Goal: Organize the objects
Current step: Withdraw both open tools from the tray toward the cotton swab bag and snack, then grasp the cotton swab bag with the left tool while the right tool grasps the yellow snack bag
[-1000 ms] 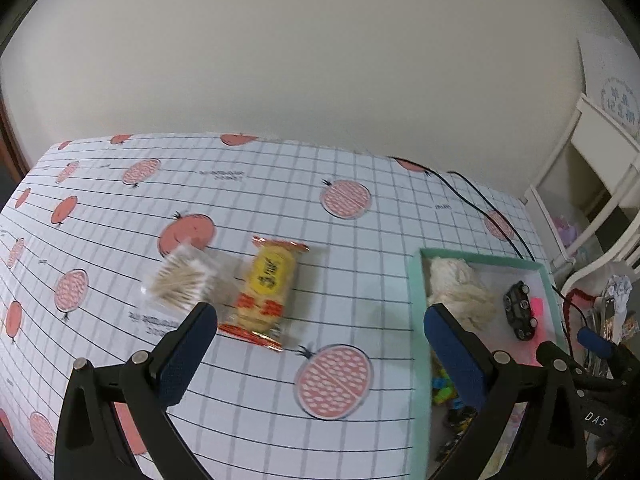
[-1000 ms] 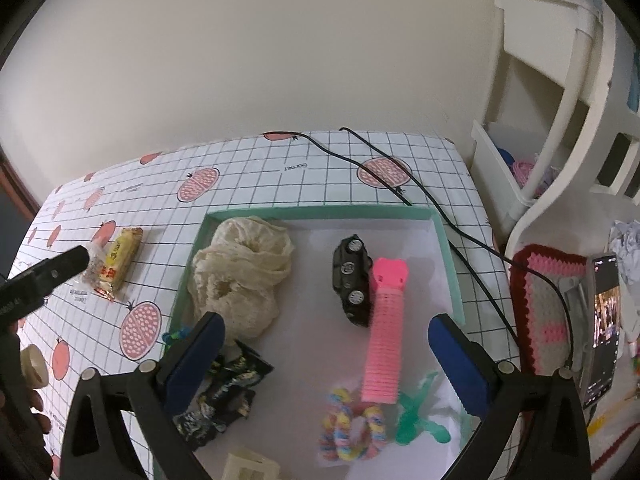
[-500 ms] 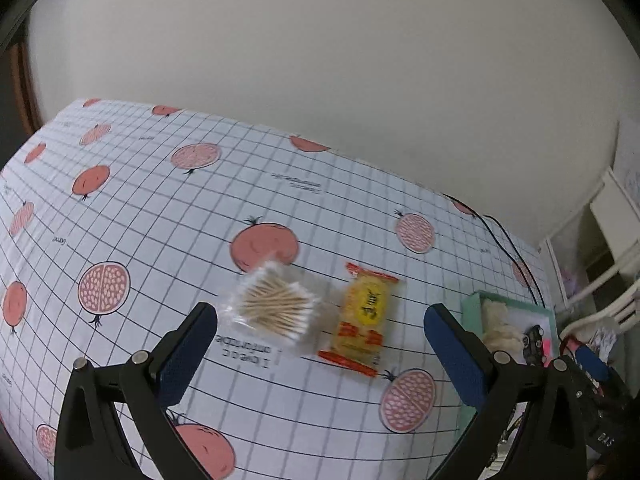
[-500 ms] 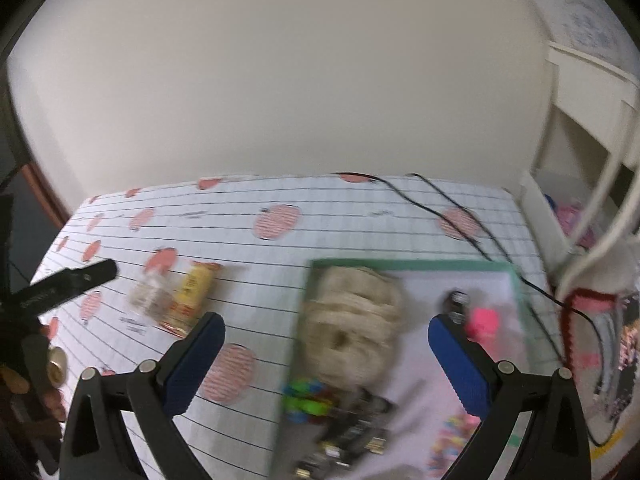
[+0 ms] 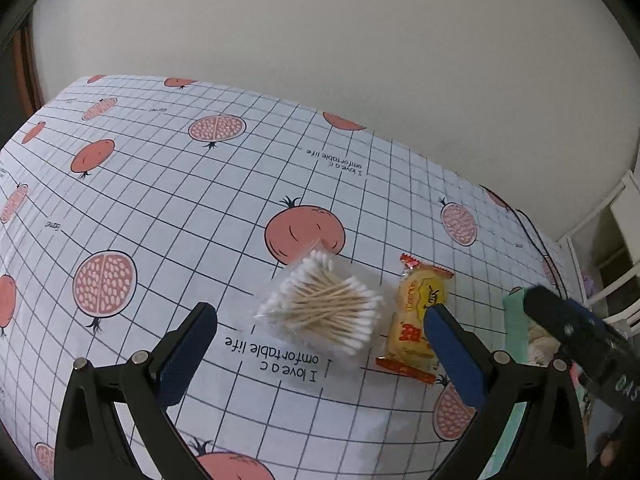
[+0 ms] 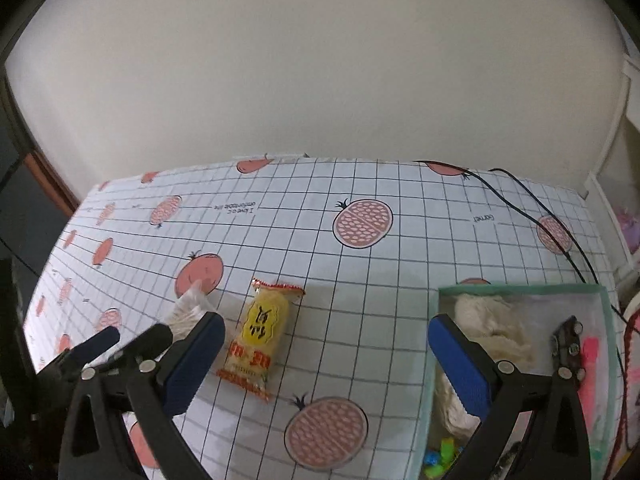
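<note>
Both grippers have their jaws spread wide, gripping nothing. The left gripper (image 5: 320, 344) hovers right over the swabs (image 5: 320, 310), a crinkly clear bag of wooden sticks with white cotton tips, probably lining up a grab. The snack (image 5: 420, 316), a glossy yellow wrapper with red crimped ends, lies just beside them on the desk (image 5: 180, 200). The right gripper (image 6: 326, 354) hangs between the snack and the green tray (image 6: 520, 289), which already holds a soft cream cloth (image 6: 496, 324) and toys.
</note>
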Available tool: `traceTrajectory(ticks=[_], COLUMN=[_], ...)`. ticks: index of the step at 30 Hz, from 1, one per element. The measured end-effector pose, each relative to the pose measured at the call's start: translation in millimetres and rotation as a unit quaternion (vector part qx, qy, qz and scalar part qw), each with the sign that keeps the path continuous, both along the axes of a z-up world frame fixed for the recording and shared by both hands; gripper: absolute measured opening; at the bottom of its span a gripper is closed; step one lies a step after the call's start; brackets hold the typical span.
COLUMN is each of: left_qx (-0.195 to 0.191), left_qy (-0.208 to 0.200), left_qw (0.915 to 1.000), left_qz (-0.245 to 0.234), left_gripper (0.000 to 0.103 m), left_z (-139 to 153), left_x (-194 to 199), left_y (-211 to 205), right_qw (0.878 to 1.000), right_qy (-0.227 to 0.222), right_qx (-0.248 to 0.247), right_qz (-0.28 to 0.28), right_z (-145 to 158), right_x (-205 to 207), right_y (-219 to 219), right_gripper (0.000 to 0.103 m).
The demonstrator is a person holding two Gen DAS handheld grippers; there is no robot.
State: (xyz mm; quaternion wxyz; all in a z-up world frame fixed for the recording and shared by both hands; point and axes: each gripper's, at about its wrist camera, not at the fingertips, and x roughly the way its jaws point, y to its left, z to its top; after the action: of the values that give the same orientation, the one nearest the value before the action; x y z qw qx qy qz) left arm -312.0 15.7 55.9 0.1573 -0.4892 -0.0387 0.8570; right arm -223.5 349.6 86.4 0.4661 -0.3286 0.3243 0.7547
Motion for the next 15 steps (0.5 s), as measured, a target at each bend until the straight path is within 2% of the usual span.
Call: traceTrajectory(ticks=[6,15], left_qx=[-0.024,-0.051], left_qy=[0.016,0.024], left_qw=[0.9993,0.9971], left_qz=[-0.024,-0.051], left_gripper=[0.103,0.103], left_z=[-11,-25], left_x=[-4,-7], left_y=[10,25], right_qw=[1.000,0.997], right_qy=[-0.005,-0.044], right_qx=[-0.028,-0.049], right_qz=[0.006,0.029], right_z=[-13,-38], right_x=[-22,-50], right_y=[16,25], right_gripper=[0.103,0.102])
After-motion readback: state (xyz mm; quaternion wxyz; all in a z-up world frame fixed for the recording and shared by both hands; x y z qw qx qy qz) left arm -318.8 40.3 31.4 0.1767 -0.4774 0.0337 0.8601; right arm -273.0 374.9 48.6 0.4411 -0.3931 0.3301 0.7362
